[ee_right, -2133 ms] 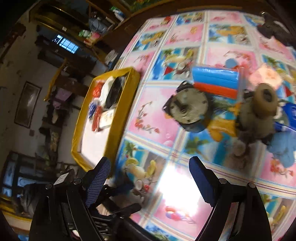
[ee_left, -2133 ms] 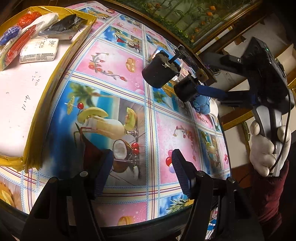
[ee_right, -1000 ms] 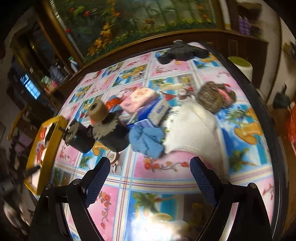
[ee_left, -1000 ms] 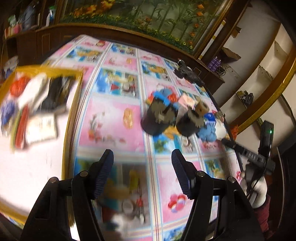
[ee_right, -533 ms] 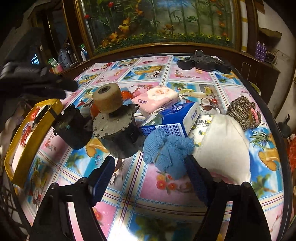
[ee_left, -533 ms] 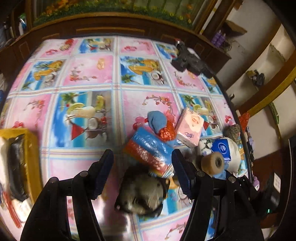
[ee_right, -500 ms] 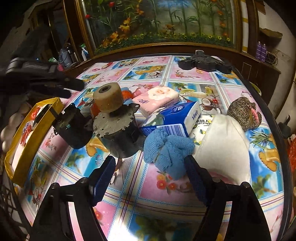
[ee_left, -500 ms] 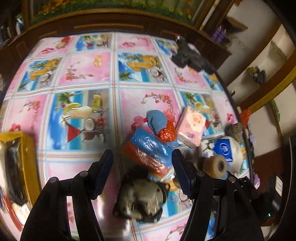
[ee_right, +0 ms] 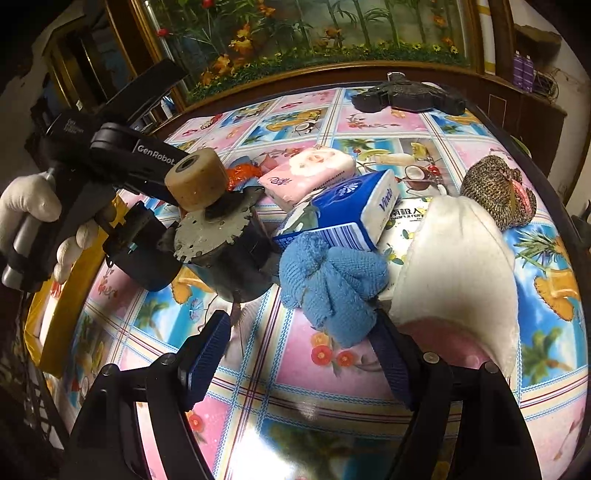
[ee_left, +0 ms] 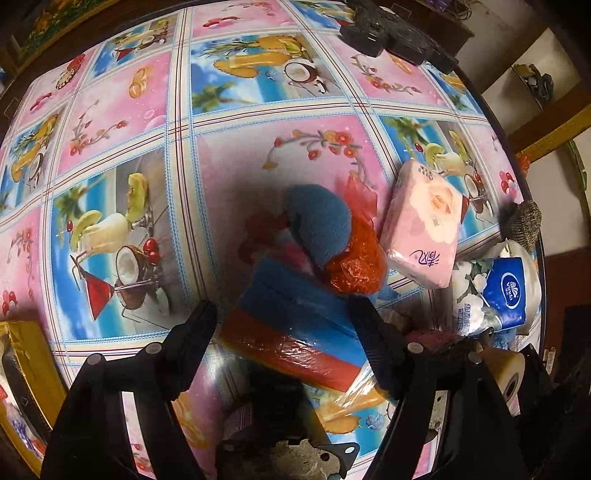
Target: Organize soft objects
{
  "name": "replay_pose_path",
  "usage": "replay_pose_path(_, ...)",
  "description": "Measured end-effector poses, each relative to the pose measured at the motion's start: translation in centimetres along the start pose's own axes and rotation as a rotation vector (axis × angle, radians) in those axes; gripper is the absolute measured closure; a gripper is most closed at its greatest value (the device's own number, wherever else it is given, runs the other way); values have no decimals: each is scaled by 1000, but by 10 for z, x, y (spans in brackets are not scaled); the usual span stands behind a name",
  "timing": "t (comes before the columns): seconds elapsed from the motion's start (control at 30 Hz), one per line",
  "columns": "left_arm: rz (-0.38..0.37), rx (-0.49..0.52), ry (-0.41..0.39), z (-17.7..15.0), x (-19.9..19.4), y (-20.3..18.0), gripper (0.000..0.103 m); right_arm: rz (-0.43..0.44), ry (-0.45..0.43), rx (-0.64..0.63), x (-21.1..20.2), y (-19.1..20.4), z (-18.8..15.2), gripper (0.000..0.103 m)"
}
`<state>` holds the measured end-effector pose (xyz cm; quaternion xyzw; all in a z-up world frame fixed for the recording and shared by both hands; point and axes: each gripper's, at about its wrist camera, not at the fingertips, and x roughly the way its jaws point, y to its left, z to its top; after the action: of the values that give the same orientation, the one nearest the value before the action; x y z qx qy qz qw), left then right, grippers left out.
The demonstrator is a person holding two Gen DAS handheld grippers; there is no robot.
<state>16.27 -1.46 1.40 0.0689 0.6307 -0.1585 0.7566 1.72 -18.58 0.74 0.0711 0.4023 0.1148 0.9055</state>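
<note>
**Pinks, blues and tropical prints**

The tablecloth (ee_left: pixel 236 155) is checked pink and blue with cocktails, palms and flowers. A tissue pack (ee_left: pixel 423 229) is pink with a rose; another (ee_right: pixel 343 210) blue and white. The cloth (ee_right: pixel 332 284) is blue, the pad (ee_right: pixel 458 258) white, the tray (ee_right: pixel 62 310) yellow.

The left wrist camera looks steeply down from close above the tablecloth (ee_left: pixel 236 155), over a blue-and-red plastic-wrapped pack (ee_left: pixel 295 332). The right wrist camera sits low near the table edge, facing across toward a floral mural (ee_right: pixel 314 29). Both views share the pink tissue pack (ee_left: pixel 424 236) (ee_right: pixel 306 170) and blue tissue pack (ee_left: pixel 506 291) (ee_right: pixel 343 210).
</note>
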Motion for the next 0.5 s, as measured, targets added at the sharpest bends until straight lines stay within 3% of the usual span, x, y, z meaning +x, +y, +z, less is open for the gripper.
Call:
replay_pose_path(0.03,10,19,0,0,0,-3,27,-5,-2,-4,0,3,-1,27)
replay_pose_path(0.13,32,67,-33,-4,-5,-9,43,-16,-8,-7,0,5,-2,27)
replay_pose_path(0.27,8,21,-93,-9,-18,1,72,-16,-25,16,-2,2,-3,28)
replay_pose_path(0.33,-8,3,-115,-12,-21,7,78,-15,-33,21,-4,-1,-3,35)
replay_pose_path(0.47,-29,0,-150,-17,-27,10,84,3,-24,28,-2,-3,-3,69)
replay_pose_path(0.5,-39,-2,-160,-16,-30,9,85,3,-23,30,-2,-4,-3,71)
